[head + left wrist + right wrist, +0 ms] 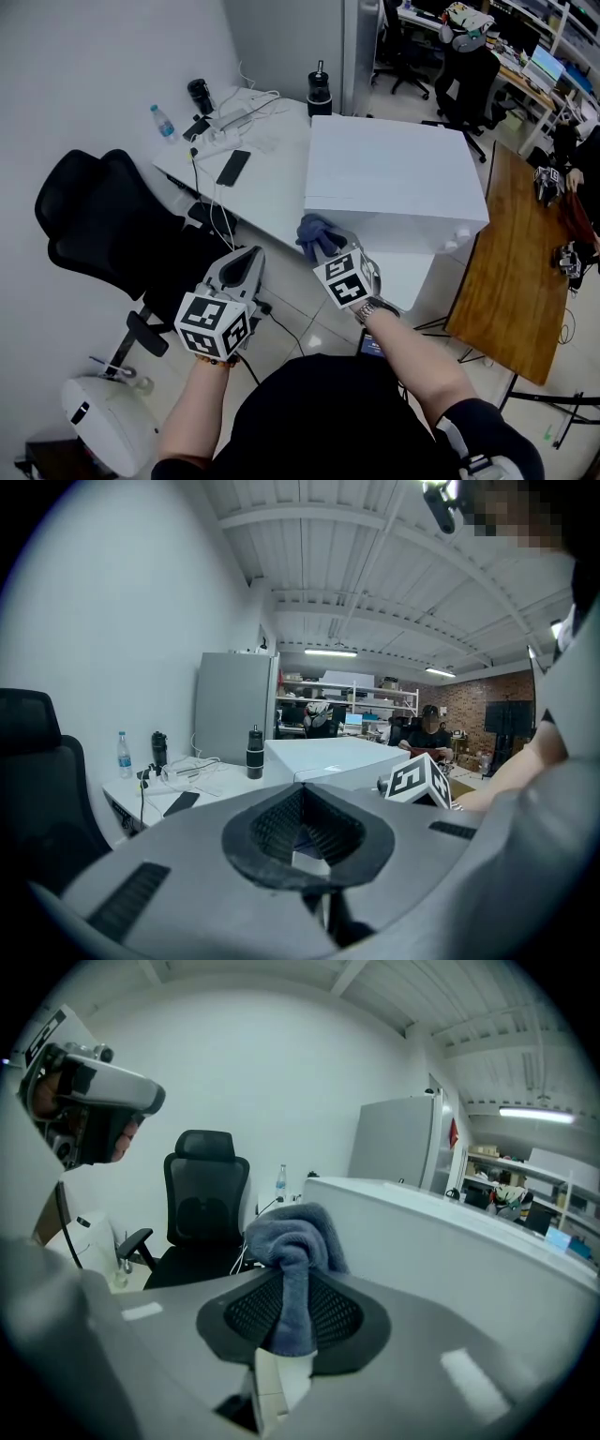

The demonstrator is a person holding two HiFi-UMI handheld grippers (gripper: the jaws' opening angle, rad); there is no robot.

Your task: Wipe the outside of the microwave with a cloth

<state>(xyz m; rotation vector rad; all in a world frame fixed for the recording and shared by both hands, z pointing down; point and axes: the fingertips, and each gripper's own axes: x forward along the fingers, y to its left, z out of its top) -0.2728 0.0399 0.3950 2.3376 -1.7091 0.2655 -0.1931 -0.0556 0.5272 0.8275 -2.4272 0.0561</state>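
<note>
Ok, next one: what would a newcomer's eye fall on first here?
The large white box-shaped microwave fills the middle of the head view. Just before it, the right gripper pinches a bunched blue-grey cloth in its jaws. The left gripper, shut and empty, hangs beside it near a black office chair.

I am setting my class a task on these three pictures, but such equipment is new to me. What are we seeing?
A person holds a two-jaw tool in each hand; there is no robot. One picture comes from a camera on the person's head, looking down; the others from a camera on each tool. The right tool is shut on a blue-grey cloth near the white microwave. The left tool is shut and empty. On the white desk are a phone and a water bottle.
</note>
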